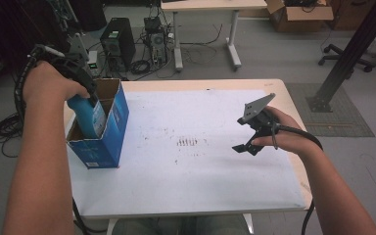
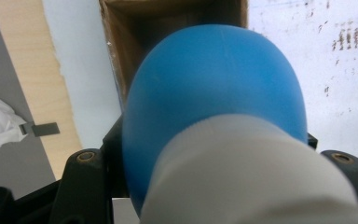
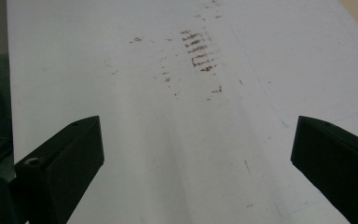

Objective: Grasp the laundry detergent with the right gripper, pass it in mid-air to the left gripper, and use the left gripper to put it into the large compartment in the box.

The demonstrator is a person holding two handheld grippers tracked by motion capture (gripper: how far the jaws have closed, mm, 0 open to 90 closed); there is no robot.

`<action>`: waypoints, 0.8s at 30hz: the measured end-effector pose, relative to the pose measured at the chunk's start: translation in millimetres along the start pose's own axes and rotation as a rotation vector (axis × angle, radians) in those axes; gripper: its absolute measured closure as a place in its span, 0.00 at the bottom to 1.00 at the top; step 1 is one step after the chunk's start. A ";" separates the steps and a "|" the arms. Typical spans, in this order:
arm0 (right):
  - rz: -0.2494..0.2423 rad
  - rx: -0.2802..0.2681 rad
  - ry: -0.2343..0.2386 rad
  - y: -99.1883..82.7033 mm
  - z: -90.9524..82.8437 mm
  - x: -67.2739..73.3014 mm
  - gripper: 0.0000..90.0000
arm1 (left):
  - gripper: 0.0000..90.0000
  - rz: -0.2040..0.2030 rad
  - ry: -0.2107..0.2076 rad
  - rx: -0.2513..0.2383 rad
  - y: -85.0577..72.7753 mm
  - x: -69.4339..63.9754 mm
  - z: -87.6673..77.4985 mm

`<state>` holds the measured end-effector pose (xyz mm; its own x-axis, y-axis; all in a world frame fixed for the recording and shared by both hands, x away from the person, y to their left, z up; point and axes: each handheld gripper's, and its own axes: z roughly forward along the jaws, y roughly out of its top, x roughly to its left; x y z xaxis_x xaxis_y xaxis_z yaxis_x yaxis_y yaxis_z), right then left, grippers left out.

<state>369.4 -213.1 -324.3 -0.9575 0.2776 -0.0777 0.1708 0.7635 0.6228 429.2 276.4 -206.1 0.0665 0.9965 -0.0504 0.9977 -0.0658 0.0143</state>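
Left tongs [image 1: 90, 95] gripping blue bottle [image 1: 89, 115], inside cardboard box [image 1: 110, 139]

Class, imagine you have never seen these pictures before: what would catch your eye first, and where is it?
First, the blue bottle at the table's left, shut in the left gripper and standing partly inside the open blue box. In the left gripper view its blue body looms over the box's brown inside. Next, the right gripper hovers open and empty over the white table sheet, near a patch of dark smudges.
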 end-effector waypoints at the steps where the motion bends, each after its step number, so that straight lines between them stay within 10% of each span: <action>1: 0.000 0.001 0.001 -0.3 0.4 0.2 0.03 | 0.44 0.000 0.001 0.004 0.1 0.4 2.1; 24: -0.002 -0.007 0.005 0.9 2.7 1.8 0.03 | 0.44 -0.014 0.011 0.033 -2.6 7.9 48.6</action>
<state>368.5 -210.3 -326.0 -0.9590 0.2732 -0.0751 0.1674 0.7602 0.6278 427.7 282.0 -255.0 0.0523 0.9979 -0.0394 0.9984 -0.0531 -0.0193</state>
